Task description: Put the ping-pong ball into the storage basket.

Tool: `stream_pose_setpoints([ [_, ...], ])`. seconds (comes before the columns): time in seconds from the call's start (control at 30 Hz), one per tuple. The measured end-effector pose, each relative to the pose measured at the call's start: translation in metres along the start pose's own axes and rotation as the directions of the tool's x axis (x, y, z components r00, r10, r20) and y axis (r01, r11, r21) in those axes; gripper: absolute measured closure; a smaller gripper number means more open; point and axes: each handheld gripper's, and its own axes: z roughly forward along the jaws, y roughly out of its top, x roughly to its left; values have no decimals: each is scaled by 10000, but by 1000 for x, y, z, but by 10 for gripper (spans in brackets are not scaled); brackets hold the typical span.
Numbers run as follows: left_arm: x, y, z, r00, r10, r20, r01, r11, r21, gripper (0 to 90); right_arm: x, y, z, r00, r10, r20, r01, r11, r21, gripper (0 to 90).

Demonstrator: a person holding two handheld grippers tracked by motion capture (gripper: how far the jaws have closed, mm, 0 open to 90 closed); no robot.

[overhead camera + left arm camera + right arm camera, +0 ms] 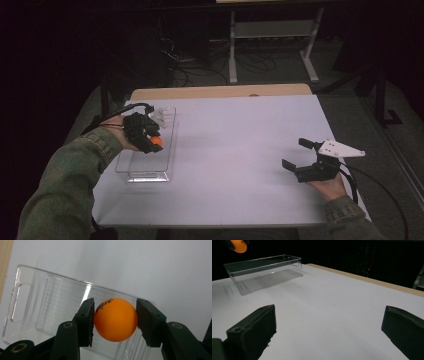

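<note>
Nearest the high camera, at the lower left, a green sleeve (65, 175) rises from the bottom edge, the forearm angled up and inward toward the table's left side. Its hand wraps the left gripper (150, 141) from behind, wrist bent so the tool tips down over the clear plastic bin (170, 125). That gripper's jaws are clamped on an orange ball (158, 142): in the left gripper view the two black pads press the ball (115, 319) on either side, black lettering showing on its upper left, with the bin's ribbed floor and cut-out handle (21, 302) below it. The ball hangs above the bin's inside, toward its near half, not touching the floor as far as can be seen. A black cable loops back from the tool over the table's left edge. The bin lies lengthwise on the white table (240, 150), close to its left edge. Well apart, at the right, the other hand comes in low from the bottom right, palm under the right gripper (297, 154), which points left across the table with its grey plate on top. Its jaws stand wide apart with nothing between them, and its own view shows bare white surface between the pads, with the bin (264, 272) and ball (238, 246) far off at upper left.
</note>
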Motion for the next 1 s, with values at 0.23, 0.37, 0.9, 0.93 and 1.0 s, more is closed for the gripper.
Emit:
stream_pose_setpoints([
  [0.23, -3, -3, 8, 9997, 38, 252, -41, 9999, 149, 502, 0, 0, -1, 10000, 9, 38, -8, 10000, -7, 0],
  [0.37, -4, -5, 13, 9993, 22, 361, -31, 9997, 255, 502, 0, 0, 0, 10000, -30, 34, 30, 10000, 7, 0],
  [0.9, -6, -11, 28, 9987, -26, 512, 7, 9993, 370, 502, 0, 0, -2, 10000, -43, 42, 43, 10000, 8, 0],
  [0.93, -6, -12, 28, 9988, -24, 479, 8, 9995, 328, 502, 0, 0, -2, 10000, -42, 42, 42, 10000, 4, 0],
  [1.0, -5, -14, 28, 9988, -82, 473, 72, 9997, 228, 502, 0, 0, -2, 10000, -56, 44, 56, 10000, 1, 0],
])
